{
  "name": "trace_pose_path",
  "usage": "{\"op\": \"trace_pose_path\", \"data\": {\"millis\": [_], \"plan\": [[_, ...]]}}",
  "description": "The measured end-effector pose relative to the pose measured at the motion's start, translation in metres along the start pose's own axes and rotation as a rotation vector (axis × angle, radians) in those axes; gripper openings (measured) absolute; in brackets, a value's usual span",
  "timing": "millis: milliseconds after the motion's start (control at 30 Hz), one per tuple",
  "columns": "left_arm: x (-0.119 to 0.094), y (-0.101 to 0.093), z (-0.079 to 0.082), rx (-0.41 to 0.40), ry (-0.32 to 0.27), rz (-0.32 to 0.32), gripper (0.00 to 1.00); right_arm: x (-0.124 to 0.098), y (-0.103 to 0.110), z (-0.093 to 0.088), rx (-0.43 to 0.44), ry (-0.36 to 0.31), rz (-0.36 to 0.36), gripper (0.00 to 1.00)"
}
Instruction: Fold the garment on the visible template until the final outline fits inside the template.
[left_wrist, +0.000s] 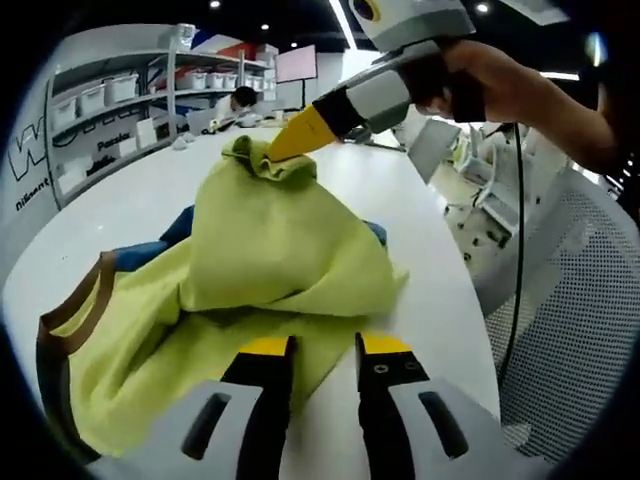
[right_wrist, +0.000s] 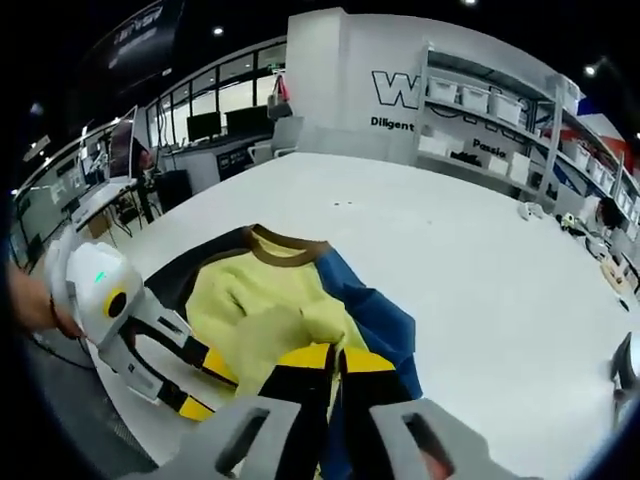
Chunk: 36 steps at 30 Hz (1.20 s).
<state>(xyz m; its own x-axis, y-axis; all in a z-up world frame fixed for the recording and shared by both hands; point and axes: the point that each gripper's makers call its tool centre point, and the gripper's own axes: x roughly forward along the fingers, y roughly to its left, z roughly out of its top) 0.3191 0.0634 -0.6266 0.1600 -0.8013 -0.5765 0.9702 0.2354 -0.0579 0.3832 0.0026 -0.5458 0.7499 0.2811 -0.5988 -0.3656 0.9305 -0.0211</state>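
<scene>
Two grippers on one garment, mid-fold. Left gripper (left_wrist: 323, 352) sits low at the near edge of the garment (left_wrist: 270, 260); its jaws stand apart with a gap between the yellow tips, nothing in them, tips just over the cloth hem and the white table (left_wrist: 130, 200). Right gripper (left_wrist: 290, 138) comes in from the upper right of the left gripper view, held by a hand (left_wrist: 510, 85), jaws pinched closed on a bunched edge of the cloth and lifting it into a peak.

Step in hand, as I read it: a far edge or sleeve is being carried over toward the body for a fold. Next move likely calls for laying that peak down flat across the body, keeping the edge square, with the left gripper pinning or smoothing the near hem so the stack doesn't slide.

Garment: yellow-green knit, brown band at the collar (left_wrist: 75, 310), lying on a blue template (right_wrist: 375, 315) with a dark border. Cloth is rumpled, raised in the middle, not flat. In the right gripper view, blue shows past the cloth's right side. Outline not yet compact; fold looks unfinished.
</scene>
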Motion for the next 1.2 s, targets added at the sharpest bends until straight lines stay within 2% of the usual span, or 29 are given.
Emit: {"op": "trace_pose_path", "data": {"millis": [167,267,400,533,733,800,833,1033,1133,1200], "plan": [[0.003,-0.003,0.002,0.010,-0.004,-0.007,0.19,0.000,0.000,0.000,-0.004,0.000,0.001,0.00],[0.012,-0.005,-0.003,0.058,0.034,-0.009,0.17,-0.001,-0.002,0.002,0.001,-0.009,-0.007,0.00],[0.012,-0.006,-0.002,0.036,0.027,-0.012,0.16,-0.001,-0.003,0.005,0.001,-0.013,-0.006,0.00],[0.014,-0.009,-0.003,0.058,0.036,-0.018,0.12,-0.001,-0.003,0.005,0.001,-0.013,-0.008,0.00],[0.014,-0.011,-0.004,0.036,0.036,-0.020,0.08,-0.001,-0.004,-0.001,0.006,-0.004,-0.011,0.00],[0.014,-0.011,-0.004,0.032,0.036,-0.020,0.03,-0.001,-0.004,-0.001,0.011,-0.004,-0.011,0.00],[0.015,-0.013,-0.004,0.040,0.036,-0.025,0.00,-0.002,-0.004,-0.001,0.013,-0.005,-0.012,0.00],[0.014,-0.014,-0.003,0.087,0.037,-0.027,0.00,-0.003,-0.007,0.000,0.014,-0.010,-0.018,0.00],[0.009,-0.013,-0.008,0.007,0.064,-0.022,0.00,-0.004,-0.010,0.001,0.019,-0.010,-0.025,0.00],[0.006,-0.013,-0.010,-0.010,0.067,-0.023,0.00,-0.004,-0.011,0.001,0.020,-0.011,-0.028,0.00]]}}
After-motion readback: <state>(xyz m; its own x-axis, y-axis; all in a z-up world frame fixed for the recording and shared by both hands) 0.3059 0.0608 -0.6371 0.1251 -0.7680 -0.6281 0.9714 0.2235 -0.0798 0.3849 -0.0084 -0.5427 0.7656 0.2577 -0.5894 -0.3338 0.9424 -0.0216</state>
